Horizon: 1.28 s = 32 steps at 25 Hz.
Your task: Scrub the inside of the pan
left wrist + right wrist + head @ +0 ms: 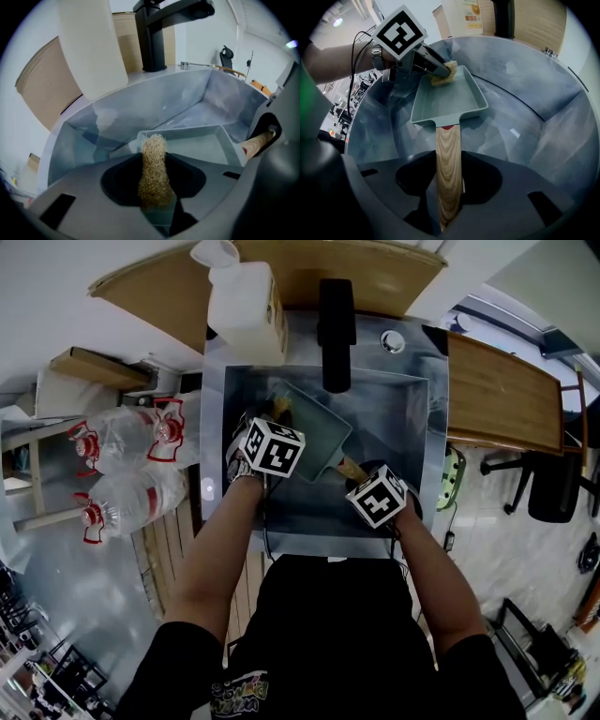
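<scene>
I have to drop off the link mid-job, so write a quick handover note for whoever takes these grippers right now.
Left gripper: shut on the scrubber, which is at the far corner of the pan.
Right gripper: shut on the pan's wooden handle, holding the pan in the sink.
Done: scrubber is on the pan; I cannot tell how much is clean.
Left: work the scrubber across the rest of the pan's inside.

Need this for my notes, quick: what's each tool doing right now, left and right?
Left tool: closed on a fibre scrubber at the far corner of the pan.
Right tool: closed on the pan's wooden handle.
</scene>
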Each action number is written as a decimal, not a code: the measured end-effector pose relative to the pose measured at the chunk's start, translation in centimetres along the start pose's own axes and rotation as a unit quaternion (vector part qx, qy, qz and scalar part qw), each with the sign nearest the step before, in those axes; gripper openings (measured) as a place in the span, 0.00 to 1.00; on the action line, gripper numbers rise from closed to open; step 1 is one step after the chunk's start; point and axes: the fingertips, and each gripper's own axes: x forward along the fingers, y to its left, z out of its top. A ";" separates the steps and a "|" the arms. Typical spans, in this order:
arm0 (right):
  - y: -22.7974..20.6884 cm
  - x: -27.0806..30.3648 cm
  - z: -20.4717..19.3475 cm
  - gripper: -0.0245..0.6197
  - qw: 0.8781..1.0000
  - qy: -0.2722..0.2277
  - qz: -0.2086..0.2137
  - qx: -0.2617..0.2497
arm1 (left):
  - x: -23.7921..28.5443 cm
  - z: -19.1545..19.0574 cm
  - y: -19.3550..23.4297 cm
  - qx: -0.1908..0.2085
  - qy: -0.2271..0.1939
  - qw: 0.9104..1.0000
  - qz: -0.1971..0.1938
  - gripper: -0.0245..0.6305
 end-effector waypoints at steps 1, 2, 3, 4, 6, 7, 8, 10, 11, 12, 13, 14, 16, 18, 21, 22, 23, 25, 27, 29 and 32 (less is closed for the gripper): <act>0.0 0.0 -0.1 0.29 1.000 0.001 0.001 0.000 | 0.4 -0.1 0.2 0.012 0.003 1.000 0.009 0.26; 0.1 0.0 -0.1 0.29 1.000 0.003 0.001 0.000 | 0.7 -0.1 0.4 0.022 0.007 1.000 0.018 0.26; 0.0 0.0 -0.1 0.29 1.000 0.003 0.002 0.000 | 1.1 -0.2 0.5 0.032 0.010 0.999 0.023 0.26; 0.0 0.0 -0.1 0.29 1.000 0.004 0.002 -0.001 | 1.4 -0.2 0.4 0.040 0.014 0.999 0.026 0.26; 0.0 0.0 -0.1 0.29 1.000 0.003 0.004 -0.001 | 2.0 -0.4 0.0 0.048 0.020 0.998 0.023 0.26; 0.0 0.0 -0.1 0.29 1.000 0.003 0.005 -0.002 | 2.3 -0.5 -0.2 0.042 0.021 0.999 0.019 0.26; 0.0 0.0 -0.1 0.29 1.000 0.003 0.005 -0.002 | 2.5 -0.6 -0.3 0.032 0.020 0.999 0.014 0.26; 0.0 0.0 -0.1 0.29 1.000 0.003 0.007 -0.003 | 2.6 -0.6 -0.6 0.015 0.018 1.000 0.001 0.26; 0.0 0.1 -0.1 0.29 1.000 0.004 0.007 -0.004 | 2.6 -0.6 -0.8 0.010 0.017 1.000 -0.009 0.26; 0.0 0.1 -0.2 0.29 1.000 0.004 0.008 -0.004 | 2.7 -0.5 -1.2 0.004 0.017 1.000 -0.021 0.26; 0.0 0.1 -0.2 0.29 1.000 0.005 0.008 -0.004 | 2.6 -0.5 -1.5 -0.003 0.017 0.999 -0.033 0.26; 0.0 0.0 -0.2 0.29 1.000 0.006 0.008 -0.005 | 2.6 -0.4 -1.8 -0.011 0.019 0.999 -0.045 0.26; 0.0 0.1 -0.2 0.29 1.000 0.007 0.009 -0.006 | 2.6 -0.3 -2.8 -0.016 0.022 0.997 -0.066 0.26; 0.0 0.1 -0.2 0.29 1.000 0.007 0.010 -0.007 | 2.6 0.0 -4.0 -0.007 0.025 0.996 -0.081 0.26; 0.0 0.1 -0.2 0.29 1.000 0.009 0.012 -0.008 | 2.6 0.1 -5.4 0.009 0.030 0.995 -0.095 0.26; 0.0 0.1 -0.2 0.29 1.000 0.009 0.012 -0.008 | 2.5 0.1 -5.8 0.011 0.031 0.995 -0.099 0.26; 0.0 0.1 -0.2 0.29 1.000 0.010 0.012 -0.007 | 2.5 0.2 -6.2 0.012 0.031 0.994 -0.103 0.26; 0.1 0.1 -0.2 0.29 1.000 0.010 0.012 -0.007 | 2.5 0.2 -6.7 0.011 0.031 0.993 -0.111 0.26; 0.1 0.2 -0.1 0.29 1.000 0.010 0.013 -0.006 | 2.4 0.3 -7.2 0.004 0.031 0.992 -0.123 0.26; 0.0 0.2 -0.1 0.29 1.000 0.011 0.013 -0.006 | 2.3 0.3 -7.9 -0.008 0.030 0.990 -0.135 0.26; -0.1 0.1 -0.1 0.29 1.000 0.010 0.009 -0.008 | 2.2 0.3 -9.0 -0.016 0.030 0.987 -0.154 0.26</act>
